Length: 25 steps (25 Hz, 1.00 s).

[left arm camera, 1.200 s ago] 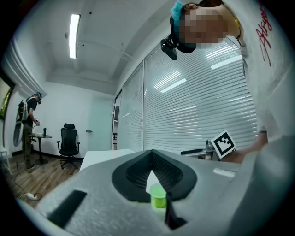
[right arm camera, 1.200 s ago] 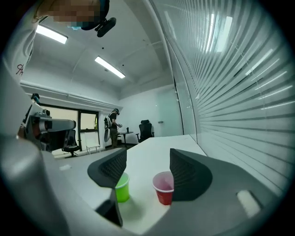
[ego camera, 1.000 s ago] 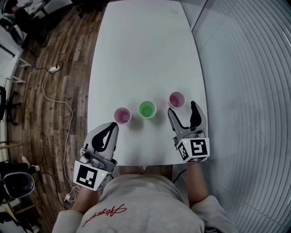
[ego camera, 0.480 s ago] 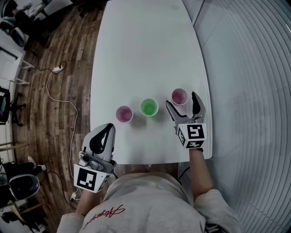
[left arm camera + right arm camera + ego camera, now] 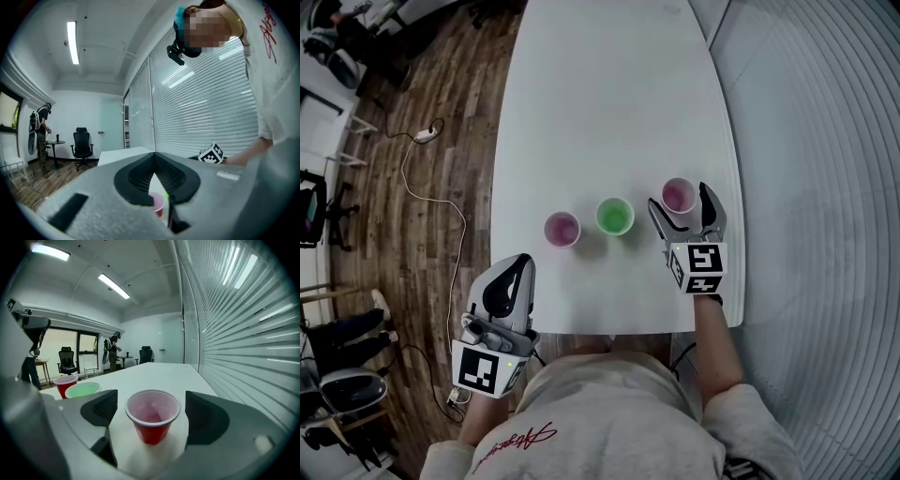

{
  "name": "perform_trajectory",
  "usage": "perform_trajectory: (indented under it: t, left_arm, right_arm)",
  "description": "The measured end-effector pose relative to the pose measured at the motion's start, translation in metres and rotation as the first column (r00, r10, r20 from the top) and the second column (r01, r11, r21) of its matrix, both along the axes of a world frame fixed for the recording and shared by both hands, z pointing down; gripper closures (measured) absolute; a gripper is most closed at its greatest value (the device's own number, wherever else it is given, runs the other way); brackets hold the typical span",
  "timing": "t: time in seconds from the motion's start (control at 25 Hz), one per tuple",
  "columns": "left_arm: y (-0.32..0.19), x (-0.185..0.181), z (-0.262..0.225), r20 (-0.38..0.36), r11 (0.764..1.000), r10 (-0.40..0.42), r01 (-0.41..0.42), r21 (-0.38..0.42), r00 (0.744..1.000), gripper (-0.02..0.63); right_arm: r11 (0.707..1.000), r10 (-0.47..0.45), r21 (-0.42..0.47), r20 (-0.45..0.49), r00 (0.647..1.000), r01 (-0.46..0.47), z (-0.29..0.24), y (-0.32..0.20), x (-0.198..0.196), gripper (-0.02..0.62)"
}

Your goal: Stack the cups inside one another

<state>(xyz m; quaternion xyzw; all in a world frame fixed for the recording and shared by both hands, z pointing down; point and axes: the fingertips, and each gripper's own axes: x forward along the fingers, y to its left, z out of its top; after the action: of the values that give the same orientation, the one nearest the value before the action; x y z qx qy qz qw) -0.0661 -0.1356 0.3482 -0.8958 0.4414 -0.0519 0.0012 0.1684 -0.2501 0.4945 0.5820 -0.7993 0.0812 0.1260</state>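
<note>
Nothing nested yet. All three cups stand apart in a row near the front of the white desk point(image 5: 600, 94): red plastic cup on the left point(image 5: 562, 229), green plastic cup point(image 5: 615, 216) in the middle, red plastic cup on the right point(image 5: 679, 194). All stacking is still to do.

The right tool point(image 5: 681, 200) has just been opening its jaws. They're now spread wide either side of the right-hand red cup, pads clear of it, no grip.

The left tool point(image 5: 523, 264) has its jaws pressed together, holding nothing, by the desk's front-left corner.

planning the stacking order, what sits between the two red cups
The green cup stands between the left red cup and the right red cup, apart from both; the head view shows it.
</note>
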Motion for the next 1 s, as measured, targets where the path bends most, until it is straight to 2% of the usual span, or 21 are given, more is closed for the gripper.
perform_trajectory:
  t: [0.36,0.64,1.0]
  left_arm:
    - [-0.001,-0.004,0.000,0.006,1.000,-0.009,0.009,-0.004,1.000,0.611]
    - [0.000,-0.007,0.000,0.002,1.000,-0.011,0.011,0.001,1.000,0.611]
    - [0.000,-0.010,0.001,-0.013,1.000,-0.013,0.014,0.011,1.000,0.609]
  right_arm:
    - [1.000,0.009,-0.021,-0.013,1.000,-0.009,0.004,-0.003,0.002,0.244]
    - [0.999,-0.011,-0.033,-0.027,1.000,0.010,0.003,-0.002,-0.003,0.238]
    - [1.000,-0.020,0.005,-0.059,0.998,0.021,-0.013,0.005,-0.006,0.236]
